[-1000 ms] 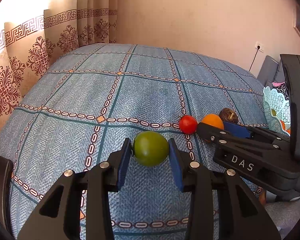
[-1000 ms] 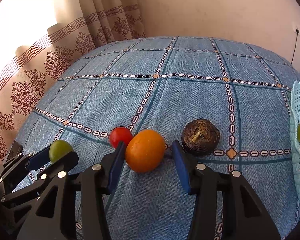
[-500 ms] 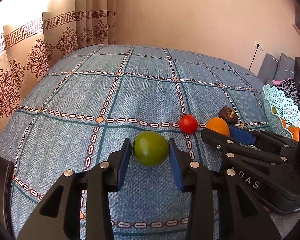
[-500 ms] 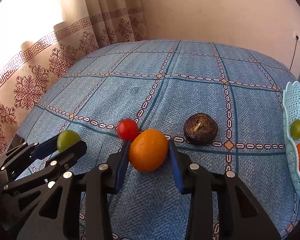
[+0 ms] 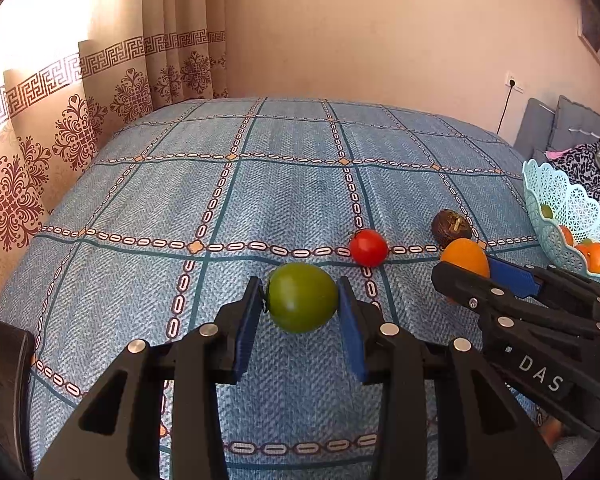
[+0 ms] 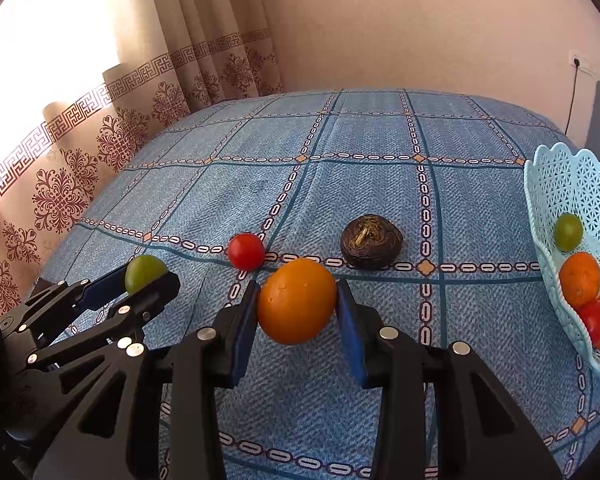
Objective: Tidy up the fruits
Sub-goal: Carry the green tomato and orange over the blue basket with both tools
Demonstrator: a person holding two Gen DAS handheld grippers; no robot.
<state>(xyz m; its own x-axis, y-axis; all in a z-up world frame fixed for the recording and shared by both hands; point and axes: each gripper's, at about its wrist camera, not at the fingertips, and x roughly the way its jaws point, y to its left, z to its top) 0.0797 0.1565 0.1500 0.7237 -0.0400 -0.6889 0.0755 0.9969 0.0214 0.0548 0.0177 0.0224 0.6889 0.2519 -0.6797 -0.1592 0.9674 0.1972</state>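
Left claw closed to the width of a green tomato, blue pads pressed on both its sides. Right claw likewise clamped on an orange, pads touching left and right. Both held over the blue checked tablecloth on the table. Lying on the cloth between and beyond the claws: a red tomato and a dark brown wrinkled fruit. Far right, a pale blue lattice basket with green, orange and red fruit inside.
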